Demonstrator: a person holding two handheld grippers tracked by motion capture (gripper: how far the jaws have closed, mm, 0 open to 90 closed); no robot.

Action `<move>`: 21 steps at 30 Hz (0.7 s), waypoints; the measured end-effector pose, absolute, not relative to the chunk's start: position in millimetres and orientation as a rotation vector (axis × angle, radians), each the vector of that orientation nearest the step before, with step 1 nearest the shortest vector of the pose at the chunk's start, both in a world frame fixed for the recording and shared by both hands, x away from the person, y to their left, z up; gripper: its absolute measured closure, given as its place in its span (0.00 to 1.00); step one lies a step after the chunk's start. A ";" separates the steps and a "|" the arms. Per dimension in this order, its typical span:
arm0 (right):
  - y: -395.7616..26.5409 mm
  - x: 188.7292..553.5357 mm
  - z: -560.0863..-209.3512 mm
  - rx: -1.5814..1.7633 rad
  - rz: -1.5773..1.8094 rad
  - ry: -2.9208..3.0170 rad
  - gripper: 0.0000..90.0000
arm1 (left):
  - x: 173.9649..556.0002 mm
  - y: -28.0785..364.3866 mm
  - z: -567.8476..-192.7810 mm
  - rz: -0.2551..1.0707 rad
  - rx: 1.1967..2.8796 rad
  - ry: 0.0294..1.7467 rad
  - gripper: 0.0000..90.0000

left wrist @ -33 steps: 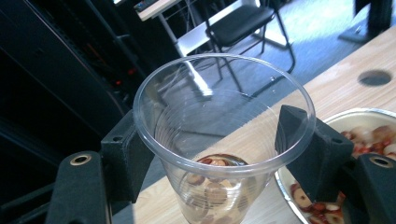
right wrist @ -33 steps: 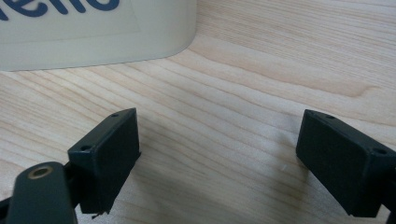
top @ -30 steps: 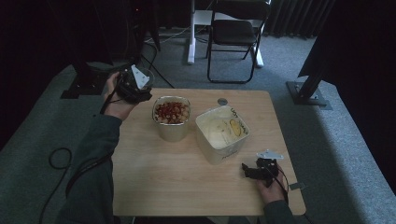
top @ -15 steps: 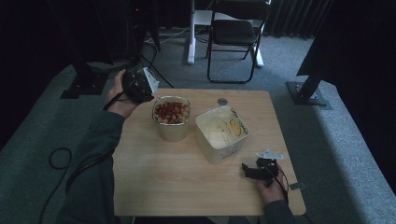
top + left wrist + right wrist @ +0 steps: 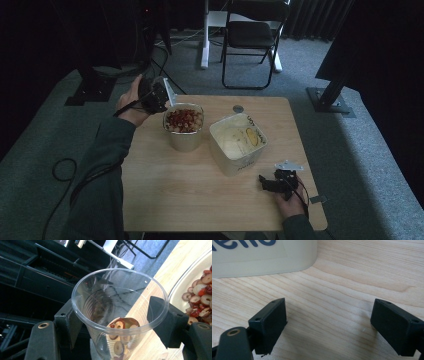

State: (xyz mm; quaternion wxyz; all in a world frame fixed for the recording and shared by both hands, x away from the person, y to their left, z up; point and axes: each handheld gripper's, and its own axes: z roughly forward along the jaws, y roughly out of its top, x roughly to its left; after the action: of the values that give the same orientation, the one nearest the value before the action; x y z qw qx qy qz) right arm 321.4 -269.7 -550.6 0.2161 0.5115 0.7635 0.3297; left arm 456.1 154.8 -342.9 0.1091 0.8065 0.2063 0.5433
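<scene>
Jaws of the left gripper clamp a clear ribbed plastic cup holding sliced red dates. It hangs beside the square cream tub of dates. Right gripper rests wide, nothing between, on the pale wooden table.

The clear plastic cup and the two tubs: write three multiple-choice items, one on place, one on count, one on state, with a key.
1. Where is the clear plastic cup?
A. Between the left tool's jaws
B. On the chair
C. Inside the pale tub

2. How many tubs stand on the table?
A. One
B. Two
C. Four

3. How is the right tool?
A. Shut on a lid
B. Shut on the cup
C. Open, holding nothing

Key: 1 A, both pads press the cup's sides; 2 B, the tub of dried red slices and the pale tub; 3 C, bare wood shows between its jaws.
</scene>
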 end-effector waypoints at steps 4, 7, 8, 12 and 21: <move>-269.7 321.5 -550.6 1.417 0.913 2.116 0.14 | 455.4 150.1 -343.9 1.623 2.403 0.559 0.34; -269.8 321.5 -550.6 1.417 0.913 2.116 0.14 | 455.8 146.4 -344.8 1.647 2.409 0.533 0.34; -269.8 321.5 -550.6 1.417 0.913 2.116 0.14 | 455.9 145.3 -344.6 1.651 2.416 0.521 0.34; -269.8 321.5 -550.6 1.415 0.913 2.116 0.14 | 455.7 141.4 -345.6 1.665 2.425 0.499 0.34; -269.8 321.5 -550.6 1.416 0.914 2.116 0.14 | 455.6 133.4 -350.5 1.766 2.499 0.381 0.34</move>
State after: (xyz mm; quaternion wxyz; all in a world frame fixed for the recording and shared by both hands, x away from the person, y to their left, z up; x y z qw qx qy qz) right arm 321.5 -269.8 -550.6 0.2166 0.5111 0.7636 0.3298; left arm 455.6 133.4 -350.5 0.0291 0.8101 0.1236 0.5724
